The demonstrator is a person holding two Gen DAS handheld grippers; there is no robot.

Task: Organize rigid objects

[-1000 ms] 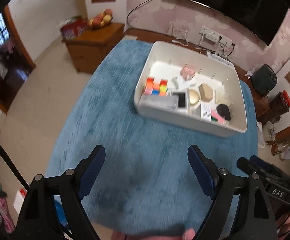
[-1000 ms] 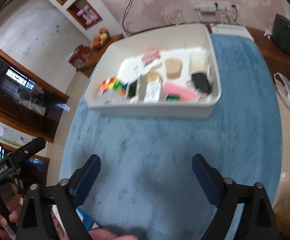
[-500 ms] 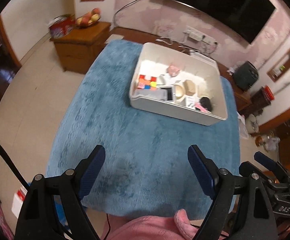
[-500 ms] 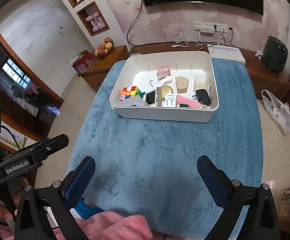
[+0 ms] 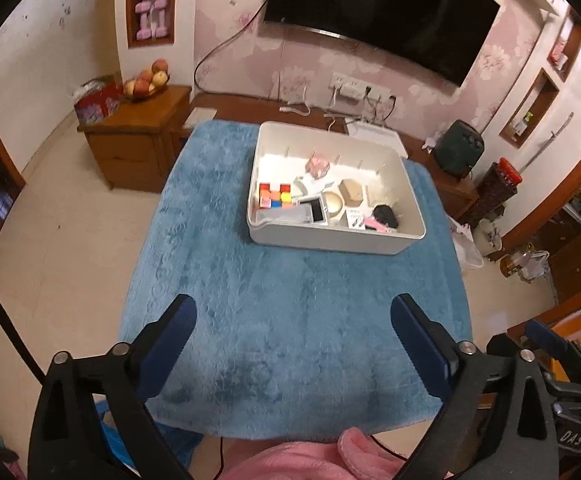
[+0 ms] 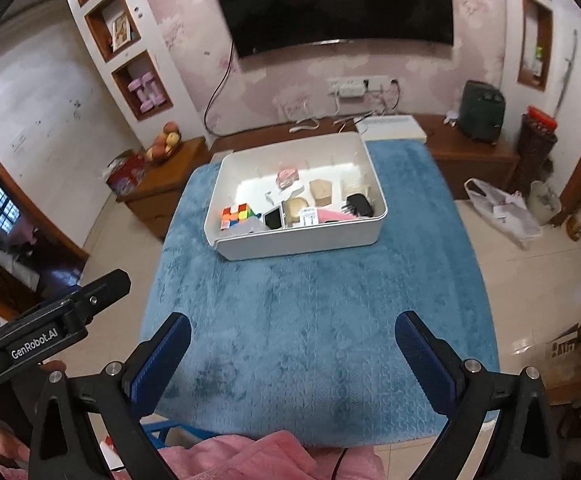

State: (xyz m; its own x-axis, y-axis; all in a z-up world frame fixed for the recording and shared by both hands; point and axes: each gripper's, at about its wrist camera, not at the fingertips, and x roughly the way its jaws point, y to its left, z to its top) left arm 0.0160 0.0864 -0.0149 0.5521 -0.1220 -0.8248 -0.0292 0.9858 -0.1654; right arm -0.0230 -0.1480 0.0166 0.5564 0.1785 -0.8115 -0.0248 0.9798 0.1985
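Left gripper (image 5: pixel 292 320): jaws opening wide, nothing lying between them, hovering over bare blue cloth (image 5: pixel 290 320) at the near end of the table. Right gripper (image 6: pixel 292 340): jaws standing wide, gripping nothing, likewise pointing down over the near cloth; the left gripper's body is showing at the left edge of the right wrist view. White bin (image 5: pixel 330 242): sitting on the cloth at the far end of the table, well apart from both grippers, holding all the small items. Contents, seen from the left wrist view: colour cube (image 5: pixel 275 196) lying at the near left; phone (image 5: pixel 317 211) just right of it; round tan item (image 5: pixel 333 202) beside the phone; tan box (image 5: pixel 350 193) behind that; black adapter (image 5: pixel 385 215) resting at the near right; pink item (image 5: pixel 317 166) near the far wall. Pink sleeve (image 5: pixel 310 460): showing at the bottom edge. Background: TV (image 5: pixel 378 12) hanging on the wall; wooden cabinet (image 5: pixel 138 140) bearing fruit (image 5: pixel 146 80).
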